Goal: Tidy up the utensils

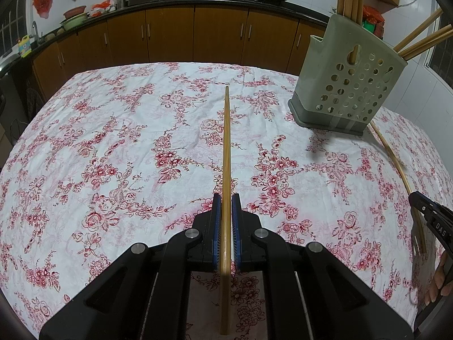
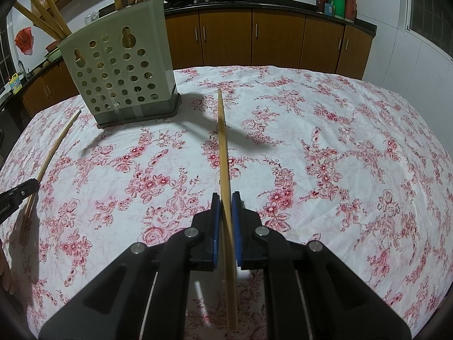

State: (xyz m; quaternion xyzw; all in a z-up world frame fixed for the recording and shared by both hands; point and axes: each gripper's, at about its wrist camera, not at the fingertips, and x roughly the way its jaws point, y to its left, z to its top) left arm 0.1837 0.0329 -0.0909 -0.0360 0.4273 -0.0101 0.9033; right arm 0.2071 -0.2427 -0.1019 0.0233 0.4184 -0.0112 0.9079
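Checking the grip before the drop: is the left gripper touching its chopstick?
Touching. The left wrist view shows the left gripper with both blue jaws pressed against the chopstick, no gap either side.

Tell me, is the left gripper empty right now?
No, the left gripper is clamped on a bamboo chopstick that runs forward between its blue pads.

I see even indoor light, sharp focus; soft shadows fall on the cloth (image 2: 325, 141) by the holder (image 2: 119, 65), and fisheye bending darkens my corners.
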